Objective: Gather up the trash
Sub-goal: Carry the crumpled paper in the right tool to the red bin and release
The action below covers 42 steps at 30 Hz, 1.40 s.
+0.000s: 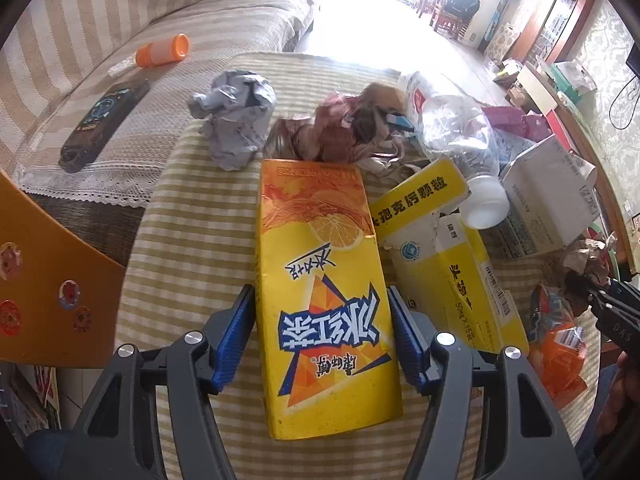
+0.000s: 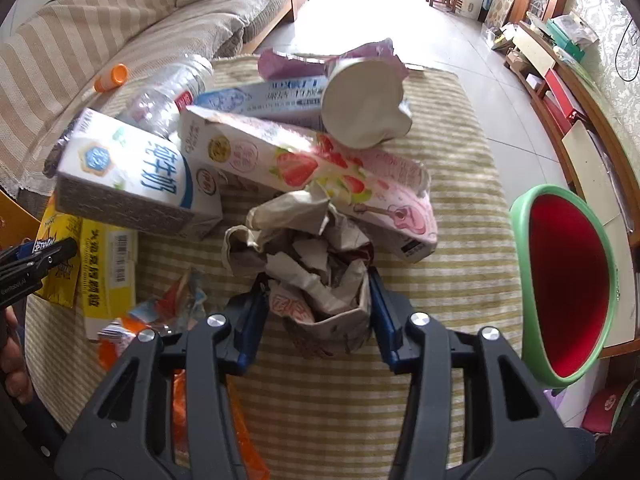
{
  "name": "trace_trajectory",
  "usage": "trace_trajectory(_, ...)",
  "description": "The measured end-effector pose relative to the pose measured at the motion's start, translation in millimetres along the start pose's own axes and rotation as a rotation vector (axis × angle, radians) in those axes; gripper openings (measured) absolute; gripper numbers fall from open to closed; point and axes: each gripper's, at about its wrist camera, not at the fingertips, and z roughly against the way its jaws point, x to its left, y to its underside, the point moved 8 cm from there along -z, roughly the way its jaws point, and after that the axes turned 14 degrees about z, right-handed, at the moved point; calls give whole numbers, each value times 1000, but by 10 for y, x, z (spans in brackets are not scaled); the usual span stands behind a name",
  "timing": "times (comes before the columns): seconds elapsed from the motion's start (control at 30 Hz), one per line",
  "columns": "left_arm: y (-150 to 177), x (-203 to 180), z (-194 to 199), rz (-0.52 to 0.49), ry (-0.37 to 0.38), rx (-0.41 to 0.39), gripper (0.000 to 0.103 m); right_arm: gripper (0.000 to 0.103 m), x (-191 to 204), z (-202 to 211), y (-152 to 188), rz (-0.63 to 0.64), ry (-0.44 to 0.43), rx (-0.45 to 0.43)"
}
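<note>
While the left hand-held gripper (image 1: 322, 320) clamped the yellow tea carton (image 1: 324, 292), the right hand-held gripper (image 2: 316, 300) squeezed crumpled paper (image 2: 312, 264) on the striped worktop (image 2: 460, 208).

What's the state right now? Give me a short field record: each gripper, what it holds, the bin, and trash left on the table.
left gripper: closed on the yellow drink carton, pads at both sides
right gripper: closed on the crumpled paper wad
bin: red inside, green rim, right of the table, looks empty
surface: striped cloth
trash left: milk carton, strawberry box, plastic bottle, paper cup, grey paper ball
</note>
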Motion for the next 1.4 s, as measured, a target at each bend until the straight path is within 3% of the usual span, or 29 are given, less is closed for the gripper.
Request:
trace_trajectory(0.5, 54, 19, 813, -5, 45, -131, 60, 45, 19, 742, -2, -11, -7, -122)
trace_trajectory(0.8, -3, -273, 1330, -53, 84, -226, 60, 45, -109, 1210, -88, -33, -2, -220)
trace_trajectory(1.07, -23, -869, 1567, -141, 139, -268, 60, 45, -499, 1487, -90, -91, 28, -282)
trace_trajectory(1.4, 130, -2019, 1563, -296, 256, -249, 60, 45, -1351, 1646, 145, -205, 99, -298)
